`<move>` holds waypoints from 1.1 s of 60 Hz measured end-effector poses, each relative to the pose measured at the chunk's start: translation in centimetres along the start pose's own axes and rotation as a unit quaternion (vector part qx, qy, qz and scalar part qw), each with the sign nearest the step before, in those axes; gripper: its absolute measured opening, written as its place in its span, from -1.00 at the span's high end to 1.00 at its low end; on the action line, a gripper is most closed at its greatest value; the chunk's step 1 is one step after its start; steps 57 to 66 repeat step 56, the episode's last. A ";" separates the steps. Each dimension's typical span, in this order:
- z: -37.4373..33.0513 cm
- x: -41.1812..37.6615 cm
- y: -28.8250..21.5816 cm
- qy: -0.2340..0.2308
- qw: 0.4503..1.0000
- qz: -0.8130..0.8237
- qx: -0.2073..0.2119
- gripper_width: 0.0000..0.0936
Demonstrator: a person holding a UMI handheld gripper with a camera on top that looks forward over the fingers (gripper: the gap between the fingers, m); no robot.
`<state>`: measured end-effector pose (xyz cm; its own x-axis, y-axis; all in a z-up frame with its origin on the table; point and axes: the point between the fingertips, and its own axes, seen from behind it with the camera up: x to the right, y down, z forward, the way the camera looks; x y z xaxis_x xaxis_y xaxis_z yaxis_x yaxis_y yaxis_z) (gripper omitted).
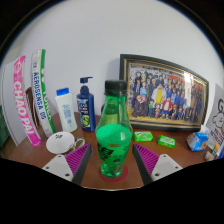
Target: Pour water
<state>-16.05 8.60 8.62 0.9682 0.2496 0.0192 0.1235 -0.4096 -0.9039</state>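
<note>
A green clear plastic bottle (114, 140) with a green cap stands upright on a red coaster (114, 177) on the brown table (60, 165). It stands between my gripper's (113, 160) two fingers, whose purple pads (78, 157) lie close at either side. The right pad is almost at the bottle's side and a thin dark gap shows at the left one. The bottle rests on its own support. A white cup (62, 143) with a handle sits on the table to the left, beyond the left finger.
Along the wall behind stand pink and green-white packages (25, 100), a white bottle (66, 108), a blue pump bottle (86, 105) and a framed group photo (165, 92). Small green packets (155, 138) and a blue box (200, 141) lie at the right.
</note>
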 end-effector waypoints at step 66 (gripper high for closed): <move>-25.1 -8.2 2.3 0.144 0.979 0.058 -0.135 -0.82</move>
